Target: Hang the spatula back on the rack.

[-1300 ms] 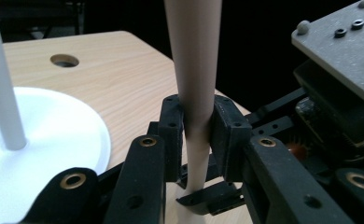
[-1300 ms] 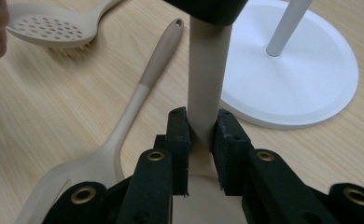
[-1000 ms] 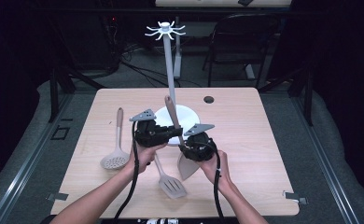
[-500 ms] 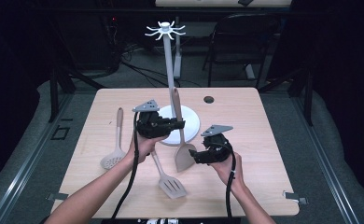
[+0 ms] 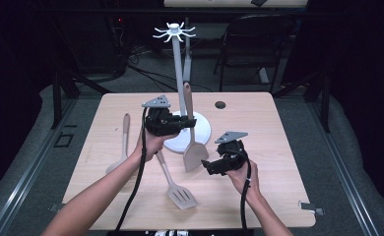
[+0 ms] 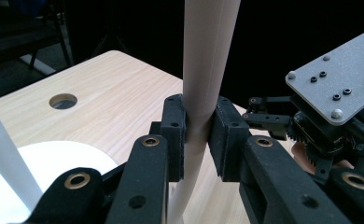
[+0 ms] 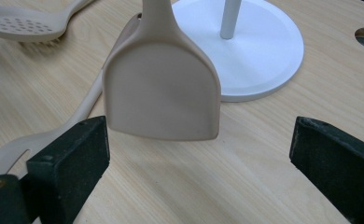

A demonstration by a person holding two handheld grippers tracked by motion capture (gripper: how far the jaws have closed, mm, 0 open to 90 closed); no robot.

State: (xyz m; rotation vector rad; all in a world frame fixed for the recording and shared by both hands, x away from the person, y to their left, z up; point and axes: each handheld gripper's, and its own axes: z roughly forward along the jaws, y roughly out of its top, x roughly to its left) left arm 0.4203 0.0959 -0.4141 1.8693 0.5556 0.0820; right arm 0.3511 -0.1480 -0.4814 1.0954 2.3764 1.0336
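Two grippers work over the table (image 5: 259,118) in the high view; the left gripper (image 5: 182,123) pinches a beige spatula (image 5: 194,152) by its handle, long axis upright, blade hanging just above the wood beside the white hanging stand (image 5: 180,73), whose hooks sit well above the handle tip; the right gripper (image 5: 207,169) waits just right of the blade. Left gripper view: jaws pressed onto the pale handle (image 6: 203,93). Right gripper view: jaws spread wide, the solid, rounded blade (image 7: 164,95) between and just ahead; a slotted turner (image 7: 40,135) and skimmer (image 7: 26,25) lie flat.
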